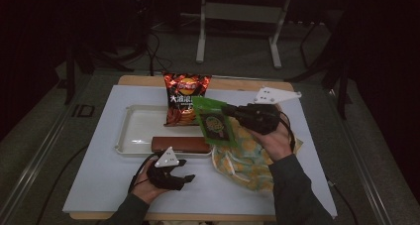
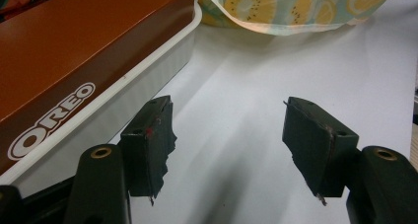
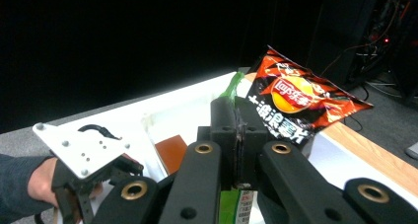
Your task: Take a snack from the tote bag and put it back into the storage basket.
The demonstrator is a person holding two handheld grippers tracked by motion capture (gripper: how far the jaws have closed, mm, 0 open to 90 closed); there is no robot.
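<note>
Place: a lab or recording room, dimly lit.
Floor: grey carpet, loose cables (image 1: 153, 46) trailing across it.
Furniture: a white metal stand (image 1: 237, 17) behind the bench (image 1: 109, 185), dark equipment racks at the sides.
Bench: wooden top under a white sheet.

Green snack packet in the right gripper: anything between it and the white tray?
Partly. The right gripper holds the green snack packet over the white tray's right end, where the Lay's chip bag and the Oreo box already sit. The tray's left part is bare and unobstructed.
</note>
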